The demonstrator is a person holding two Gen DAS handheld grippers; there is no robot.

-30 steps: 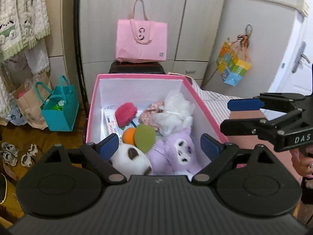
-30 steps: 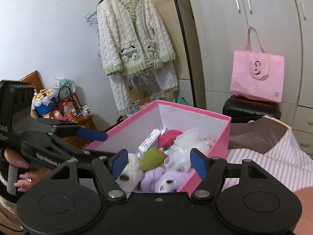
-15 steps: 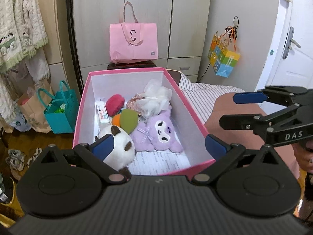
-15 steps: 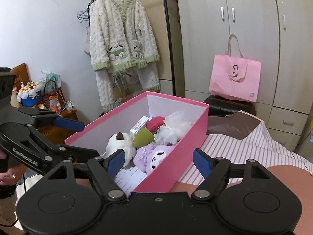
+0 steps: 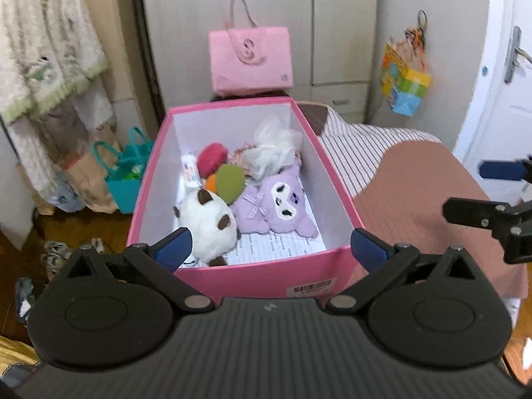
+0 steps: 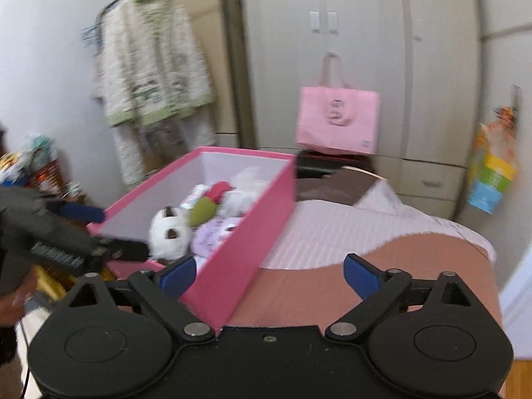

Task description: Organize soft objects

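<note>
An open pink cardboard box (image 5: 266, 277) with white inner walls sits on a bed (image 5: 415, 199) covered in a striped sheet and a brown blanket, and it already holds the soft things. Nearest the front wall, at about 7 o'clock inside the box, lies a round white plush toy with brown ears (image 5: 206, 222). Beside it at 5 o'clock is a lilac plush doll with a white face (image 5: 276, 199), lying on its back on a printed paper sheet that lines the floor. Farther in sit a green felt pad (image 5: 231, 181) over a glimpse of orange, a red fuzzy pouch (image 5: 212, 158) at 11 o'clock, and a white fluffy mesh ball (image 5: 276, 143) at 1 o'clock. The toys are bunched toward the back and left, probably because they were dropped in one after another, so the front right floor stays bare.

The left gripper (image 5: 269, 249) hangs just before the front wall with its blue pads spread wide and nothing between them. The right gripper (image 6: 269, 274) is likewise wide apart and empty, off the box's right corner above the brown blanket. Both views are blurred.

Judging from this, the packing looks largely done: no loose soft item shows on the bed. A pink tote bag (image 5: 251, 61) stands behind at 12 o'clock against the grey wardrobe.
</note>
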